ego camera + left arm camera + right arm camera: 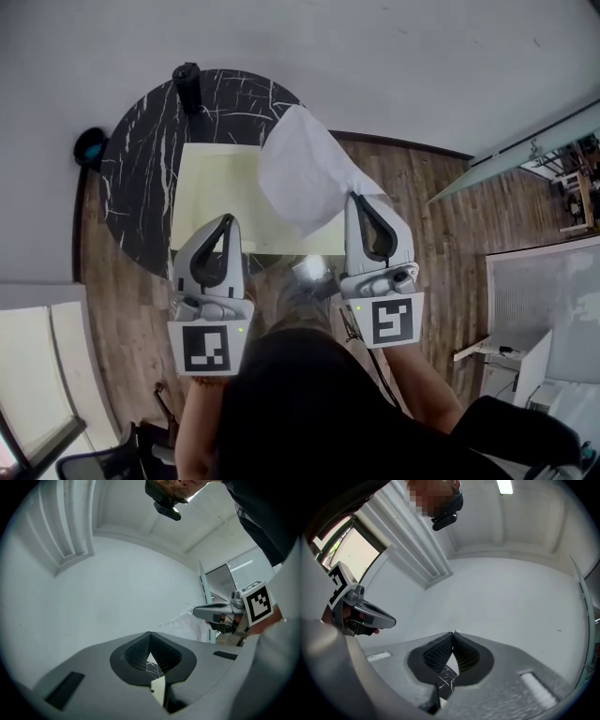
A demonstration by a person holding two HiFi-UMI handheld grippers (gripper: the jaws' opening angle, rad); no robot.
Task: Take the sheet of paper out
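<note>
A white sheet of paper (pixel 302 173) hangs crumpled in the air above a pale yellow folder (pixel 214 192), which lies flat on the round black marble table (pixel 141 169). My right gripper (pixel 358 195) is shut on the sheet's lower right corner, and a sliver of white shows at its closed tips (pixel 454 631). The left gripper (pixel 228 217) hovers over the folder's near left part. Its jaws are shut, with nothing visible between the tips (pixel 150 632). From the left gripper view I see the sheet (pixel 183 623) beside the right gripper (pixel 213 611).
A black cylinder (pixel 187 86) stands at the table's far edge. A teal object (pixel 89 145) sits on the wooden floor to the table's left, by the white wall. A glass panel (pixel 506 155) and white furniture (pixel 544 291) are on the right.
</note>
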